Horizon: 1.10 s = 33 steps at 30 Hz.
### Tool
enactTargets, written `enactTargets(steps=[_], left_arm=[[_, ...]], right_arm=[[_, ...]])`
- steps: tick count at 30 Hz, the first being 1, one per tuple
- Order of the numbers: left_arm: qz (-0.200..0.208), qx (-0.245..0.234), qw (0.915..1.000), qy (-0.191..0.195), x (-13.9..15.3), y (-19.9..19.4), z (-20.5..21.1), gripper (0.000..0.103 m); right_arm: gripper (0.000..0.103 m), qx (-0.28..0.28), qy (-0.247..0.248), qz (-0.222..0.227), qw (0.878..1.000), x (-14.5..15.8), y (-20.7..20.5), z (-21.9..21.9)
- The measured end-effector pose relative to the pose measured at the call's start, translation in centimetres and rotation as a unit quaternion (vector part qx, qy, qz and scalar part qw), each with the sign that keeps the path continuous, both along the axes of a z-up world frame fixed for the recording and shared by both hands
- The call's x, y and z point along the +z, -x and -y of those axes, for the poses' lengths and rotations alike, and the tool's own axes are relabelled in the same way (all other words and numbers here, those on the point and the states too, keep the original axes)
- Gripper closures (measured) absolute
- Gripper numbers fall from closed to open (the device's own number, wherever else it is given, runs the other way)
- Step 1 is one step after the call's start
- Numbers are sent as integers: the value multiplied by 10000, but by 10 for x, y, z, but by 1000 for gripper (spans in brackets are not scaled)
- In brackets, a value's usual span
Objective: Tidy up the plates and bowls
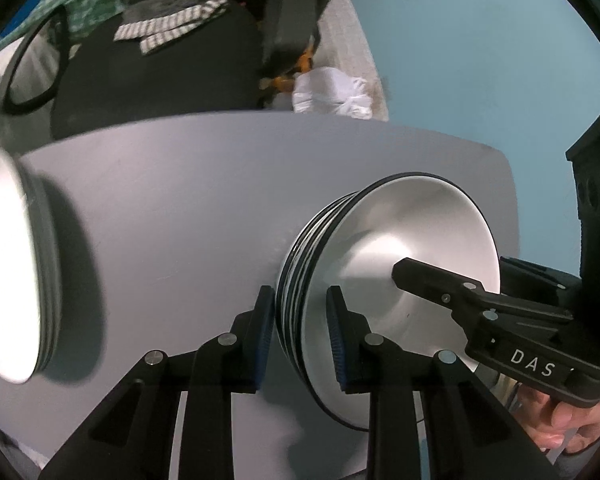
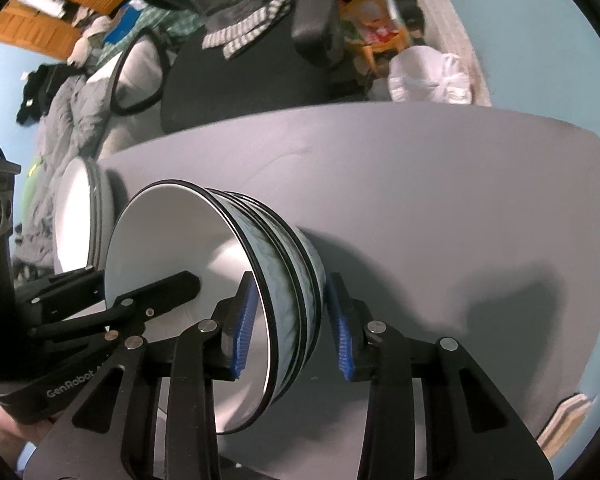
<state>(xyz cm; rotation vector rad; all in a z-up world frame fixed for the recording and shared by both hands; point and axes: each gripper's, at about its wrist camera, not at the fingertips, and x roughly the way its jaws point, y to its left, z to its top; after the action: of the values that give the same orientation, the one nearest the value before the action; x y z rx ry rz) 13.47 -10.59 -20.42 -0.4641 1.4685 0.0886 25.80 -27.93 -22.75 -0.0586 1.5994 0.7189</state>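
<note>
A stack of several nested bowls [image 1: 400, 220], white inside with marbled blue-grey walls and black rims, rests on the grey table [image 1: 180, 184]. My left gripper [image 1: 302, 336] is shut on the near wall of the stack, one pad outside and one inside. From the opposite side, a finger [image 1: 428, 280] of the right gripper reaches into the top bowl. In the right wrist view my right gripper [image 2: 293, 332] clamps the bowl stack [image 2: 172, 232] the same way, and the left gripper's finger [image 2: 168, 288] lies inside the bowl. A stack of white plates [image 1: 8, 260] [image 2: 76, 216] sits at the table's left end.
A black office chair [image 2: 240, 80] stands behind the table [image 2: 420, 184], with a white plastic bag [image 2: 428, 76] on the floor beside it. The table's far edge and right corner are close. A hand [image 1: 568, 420] holds the right gripper's handle.
</note>
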Motion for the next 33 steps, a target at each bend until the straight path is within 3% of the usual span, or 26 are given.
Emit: enactTargets(steps=[15,28,33], left_arm=[[-234,714,9971,-71,-1,95,-53,79],[-309,761,9966,-66,-7,123,-78,80],[-290,745,9968,19,-13,105,-75,80]], right_arm=[[69,772,-37,-167,9969,-6,72,-66],[69,826,-5,-216,9963,-9,103,-97],[69,808,106,-90,9966,-7,109,-101]])
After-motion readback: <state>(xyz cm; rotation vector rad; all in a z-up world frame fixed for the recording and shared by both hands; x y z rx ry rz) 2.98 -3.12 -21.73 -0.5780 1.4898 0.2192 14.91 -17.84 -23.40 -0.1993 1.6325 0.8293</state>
